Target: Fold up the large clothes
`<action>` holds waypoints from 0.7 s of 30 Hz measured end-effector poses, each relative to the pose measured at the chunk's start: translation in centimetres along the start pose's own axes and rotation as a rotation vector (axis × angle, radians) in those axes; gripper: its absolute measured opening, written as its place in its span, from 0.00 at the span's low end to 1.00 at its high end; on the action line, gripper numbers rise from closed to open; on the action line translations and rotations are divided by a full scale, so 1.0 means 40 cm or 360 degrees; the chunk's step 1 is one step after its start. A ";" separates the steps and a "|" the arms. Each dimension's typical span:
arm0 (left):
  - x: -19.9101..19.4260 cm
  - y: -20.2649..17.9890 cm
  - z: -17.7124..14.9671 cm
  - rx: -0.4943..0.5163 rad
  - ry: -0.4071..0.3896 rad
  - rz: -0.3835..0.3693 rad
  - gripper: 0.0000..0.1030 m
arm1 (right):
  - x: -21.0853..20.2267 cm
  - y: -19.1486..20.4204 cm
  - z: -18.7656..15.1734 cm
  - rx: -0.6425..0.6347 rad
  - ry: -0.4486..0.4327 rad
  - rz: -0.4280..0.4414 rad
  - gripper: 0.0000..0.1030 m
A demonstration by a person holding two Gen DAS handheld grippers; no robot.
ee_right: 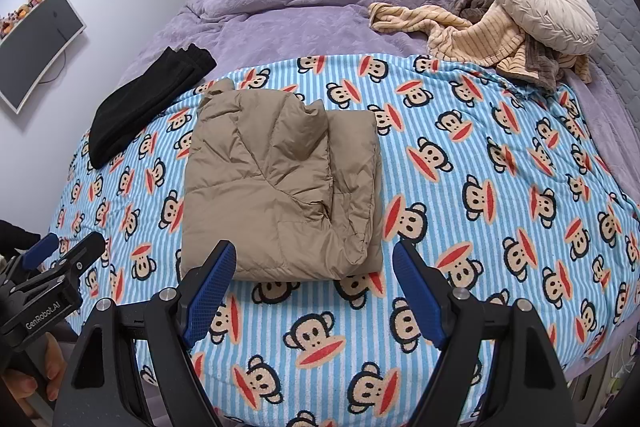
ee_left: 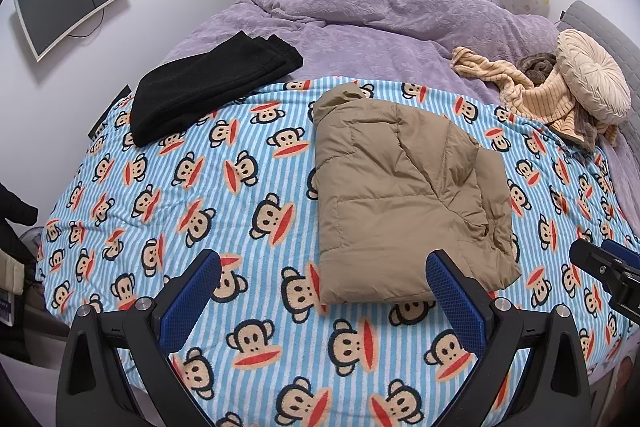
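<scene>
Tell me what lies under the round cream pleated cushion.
The round cream pleated cushion rests on a crumpled beige ribbed garment and grey-brown fabric. What lies deeper under them is covered.

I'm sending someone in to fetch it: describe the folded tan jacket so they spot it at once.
Find the monkey-print blanket covering the bed's near end. The tan puffer jacket lies folded in its middle. It is puffy and quilted, unlike the flat black garment further back.
</scene>
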State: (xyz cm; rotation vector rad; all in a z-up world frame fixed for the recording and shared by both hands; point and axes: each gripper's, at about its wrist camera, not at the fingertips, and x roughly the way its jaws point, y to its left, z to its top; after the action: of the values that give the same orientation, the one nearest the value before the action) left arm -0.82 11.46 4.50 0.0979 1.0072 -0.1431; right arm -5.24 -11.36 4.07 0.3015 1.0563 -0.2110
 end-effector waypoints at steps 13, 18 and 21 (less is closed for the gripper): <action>-0.007 -0.001 -0.001 -0.0005 -0.0001 0.0003 1.00 | 0.001 0.001 0.001 -0.0002 0.0002 0.0003 0.81; -0.010 0.001 0.000 -0.0016 -0.0003 0.0008 1.00 | 0.002 0.001 0.000 -0.0003 0.0001 0.0001 0.81; -0.008 0.007 0.001 -0.0024 0.0001 0.0008 1.00 | 0.001 0.002 -0.001 -0.0001 0.0001 0.0001 0.81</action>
State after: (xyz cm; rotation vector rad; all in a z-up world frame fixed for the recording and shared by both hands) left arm -0.90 11.73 4.80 0.0866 1.0086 -0.1310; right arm -5.22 -11.28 4.02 0.3014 1.0567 -0.2101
